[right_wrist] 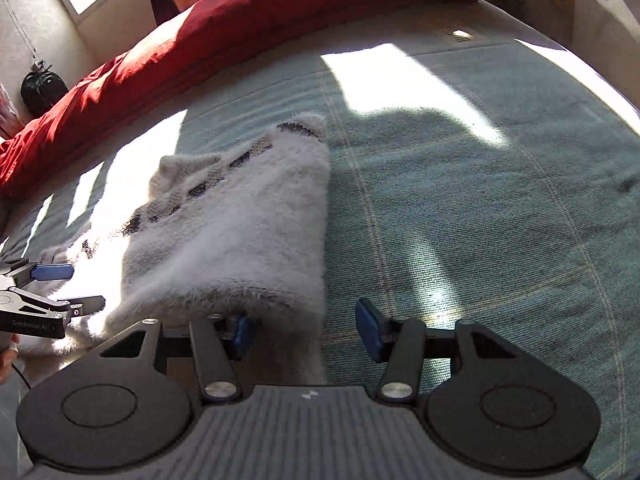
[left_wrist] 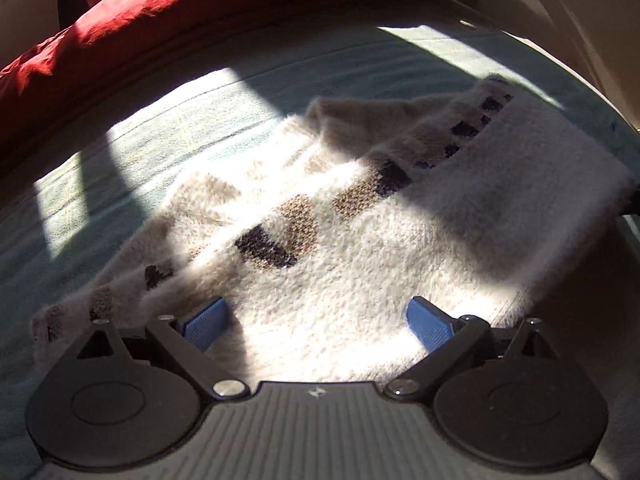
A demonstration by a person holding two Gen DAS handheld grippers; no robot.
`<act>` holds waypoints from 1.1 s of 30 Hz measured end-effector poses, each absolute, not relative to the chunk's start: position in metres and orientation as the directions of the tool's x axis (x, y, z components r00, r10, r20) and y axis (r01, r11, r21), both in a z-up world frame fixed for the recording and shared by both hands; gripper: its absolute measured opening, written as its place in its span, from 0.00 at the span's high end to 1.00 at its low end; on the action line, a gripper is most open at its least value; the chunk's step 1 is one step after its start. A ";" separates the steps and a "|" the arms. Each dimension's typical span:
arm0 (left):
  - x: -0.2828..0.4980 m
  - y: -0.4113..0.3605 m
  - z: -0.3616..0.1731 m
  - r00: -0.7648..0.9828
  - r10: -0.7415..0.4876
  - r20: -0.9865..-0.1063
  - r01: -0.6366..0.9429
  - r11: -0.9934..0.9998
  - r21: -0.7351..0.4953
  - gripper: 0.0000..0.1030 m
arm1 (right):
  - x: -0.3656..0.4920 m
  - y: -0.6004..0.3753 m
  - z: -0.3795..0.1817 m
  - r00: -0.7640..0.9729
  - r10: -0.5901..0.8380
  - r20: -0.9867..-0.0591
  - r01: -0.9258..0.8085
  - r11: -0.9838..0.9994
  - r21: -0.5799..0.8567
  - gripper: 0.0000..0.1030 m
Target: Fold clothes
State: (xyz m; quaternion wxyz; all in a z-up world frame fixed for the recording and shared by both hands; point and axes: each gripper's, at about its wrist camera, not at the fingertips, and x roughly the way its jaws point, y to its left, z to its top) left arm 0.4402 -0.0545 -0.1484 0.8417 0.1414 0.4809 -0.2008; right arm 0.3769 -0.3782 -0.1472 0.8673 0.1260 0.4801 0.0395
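A fluffy cream sweater (left_wrist: 352, 280) with brown and dark checks lies partly folded on the pale green bedspread (left_wrist: 160, 128). My left gripper (left_wrist: 316, 322) is open just above the sweater's near part, its blue pads (left_wrist: 206, 322) spread wide with nothing between them. In the right wrist view the sweater (right_wrist: 240, 240) lies with one side folded over. My right gripper (right_wrist: 308, 330) is open at the sweater's near right corner, its left pad (right_wrist: 242, 332) at the fuzzy hem. The left gripper (right_wrist: 66, 286) shows at the left edge, open over the sweater.
A red duvet (right_wrist: 240, 32) is bunched along the far side of the bed. The green bedspread (right_wrist: 480, 220) stretches to the right of the sweater, crossed by sun patches and shadows. A dark bag (right_wrist: 42, 90) hangs on the wall at far left.
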 end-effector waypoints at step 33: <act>0.434 -0.099 -0.148 0.399 -0.382 -0.834 0.656 0.754 -0.032 0.06 | 0.401 -0.334 -0.147 0.531 0.141 -0.835 -0.191 0.981 0.044 0.94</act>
